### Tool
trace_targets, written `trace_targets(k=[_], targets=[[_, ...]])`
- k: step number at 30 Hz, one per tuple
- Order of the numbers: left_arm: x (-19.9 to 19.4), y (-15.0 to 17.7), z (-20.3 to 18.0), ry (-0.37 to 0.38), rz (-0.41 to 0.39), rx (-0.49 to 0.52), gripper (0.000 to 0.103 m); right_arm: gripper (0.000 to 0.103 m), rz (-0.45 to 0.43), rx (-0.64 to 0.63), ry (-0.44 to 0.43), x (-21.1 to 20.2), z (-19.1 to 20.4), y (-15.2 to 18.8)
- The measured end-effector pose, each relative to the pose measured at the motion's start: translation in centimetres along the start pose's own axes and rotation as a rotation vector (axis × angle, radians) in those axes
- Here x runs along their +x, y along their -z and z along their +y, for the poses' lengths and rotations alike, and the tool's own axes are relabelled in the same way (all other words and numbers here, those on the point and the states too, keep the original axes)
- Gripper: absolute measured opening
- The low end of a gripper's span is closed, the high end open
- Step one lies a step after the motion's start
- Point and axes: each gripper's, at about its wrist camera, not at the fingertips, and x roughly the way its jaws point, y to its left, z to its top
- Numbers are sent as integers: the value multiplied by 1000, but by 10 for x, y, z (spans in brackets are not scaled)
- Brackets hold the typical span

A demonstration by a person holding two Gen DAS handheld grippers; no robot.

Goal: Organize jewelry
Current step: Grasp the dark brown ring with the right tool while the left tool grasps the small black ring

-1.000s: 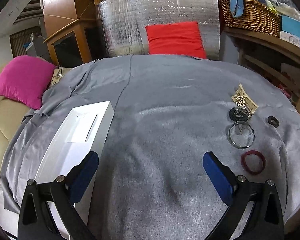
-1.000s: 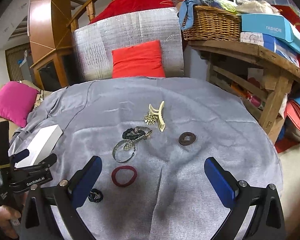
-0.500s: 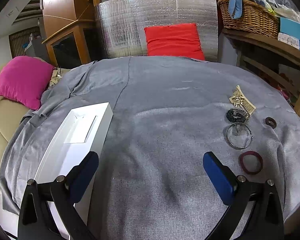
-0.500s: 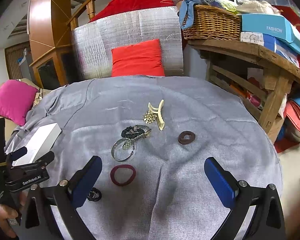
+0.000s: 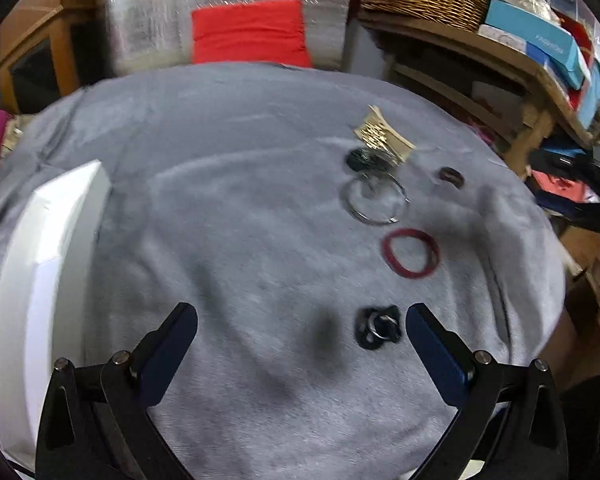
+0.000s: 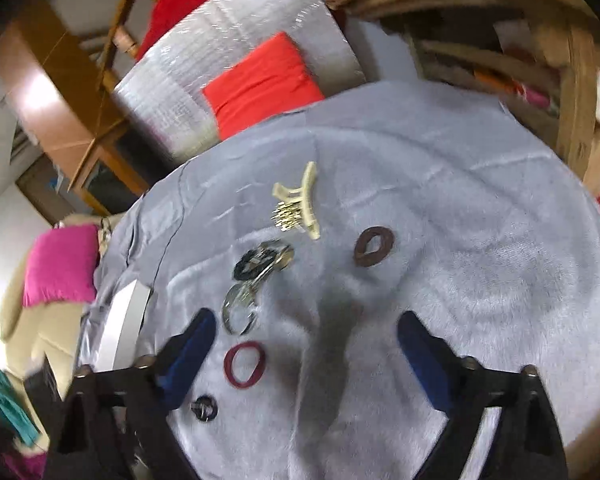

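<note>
In my left wrist view, the white box [image 5: 40,280] runs down the left edge of the frame, lying on the grey cloth [image 5: 240,200]; I take it for the place the jewelry is meant to go, though I can't see into it from here. My left gripper [image 5: 302,338] sits at the bottom of the frame with its jaws spread wide and nothing between them. Just inside its right-hand finger, lower centre-right, lies a small dark piece with a metal ring [image 5: 378,327]. Further right and up the frame come the red band [image 5: 410,253], then the silver bangle [image 5: 374,200], a dark beaded piece [image 5: 360,159], the cream hair claw [image 5: 384,136] with something gold and spiky on it, and a small brown ring [image 5: 451,176] out toward the right.

In the right wrist view, tilted and blurred, my right gripper [image 6: 304,346] is likewise wide open and empty, hanging above the cloth, with the red band lying between its fingers nearer the left one.

I judge I'm at the very start of a pick: nothing is in hand or visibly boxed. The next move, as I read it, calls for shifting the left gripper slightly right to centre on that small dark piece, lowering and closing gently.
</note>
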Motion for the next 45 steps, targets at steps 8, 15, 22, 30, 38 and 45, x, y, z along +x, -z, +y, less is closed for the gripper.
trace_targets(k=[8, 15, 22, 30, 38, 45], targets=[[10, 1, -7, 89, 26, 32, 102, 46, 87, 97, -2, 55, -32, -38], [12, 6, -15, 156, 41, 98, 102, 35, 159, 153, 108, 101, -53, -53], [29, 9, -25, 187, 105, 133, 91, 19, 153, 188, 196, 121, -59, -58], [43, 1, -31, 168, 124, 119, 63, 10, 132, 137, 236, 124, -55, -59], [46, -1, -32, 187, 129, 133, 47, 9, 106, 112, 241, 113, -52, -58], [47, 3, -24, 221, 129, 114, 24, 9, 59, 150, 200, 91, -60, -60]])
